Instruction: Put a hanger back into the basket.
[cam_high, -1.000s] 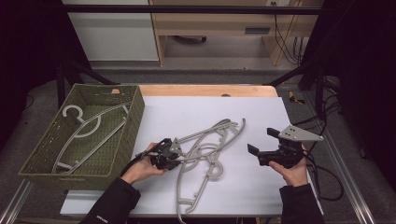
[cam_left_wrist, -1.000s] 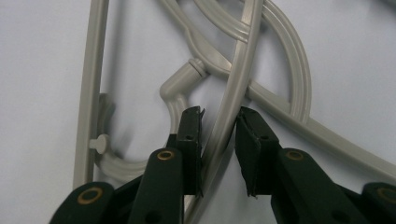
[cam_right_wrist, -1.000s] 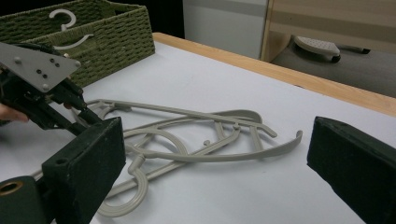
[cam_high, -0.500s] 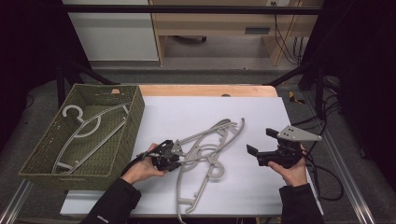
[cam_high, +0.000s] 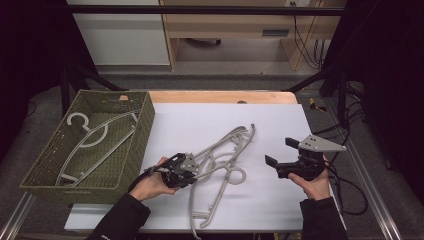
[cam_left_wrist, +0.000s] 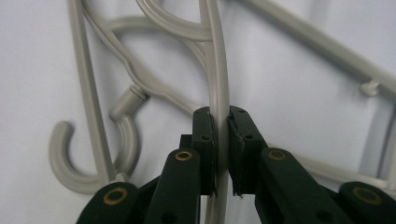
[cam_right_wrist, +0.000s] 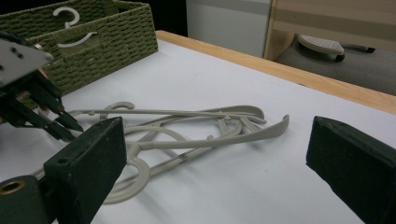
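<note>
The left gripper (cam_high: 192, 167) has its jaws closed tight on one thin arm of a grey plastic hanger (cam_left_wrist: 218, 88), the pads (cam_left_wrist: 204, 140) pressing it from both sides; the jaws have just been closing, with that arm between them. The right gripper (cam_high: 280, 159) hovers well apart at the right of the table (cam_high: 280, 120), its jaws wide open and holding nothing. The gripped hanger lies in a loose tangle of grey hangers (cam_high: 220, 162) near the middle of the table, to the right of the woven basket (cam_high: 142, 130), in which one more hanger (cam_high: 92, 137) already rests. Judged from this, the chief risk is entanglement: a hook (cam_left_wrist: 88, 154) of a neighbouring hanger curls just beside the gripped arm, so a lift could drag the whole cluster along or twist the hanger out of the pads. The grip sits on a narrow, smooth bar far from the hanger's centre, so the piece may swing or slip once clear of the table. The tangle's long axis runs diagonally in the high view, from the near edge of the table up and rightward to curved tips (cam_high: 250, 131) that point away from the person; which hook belongs to the gripped hanger cannot be told.
</note>
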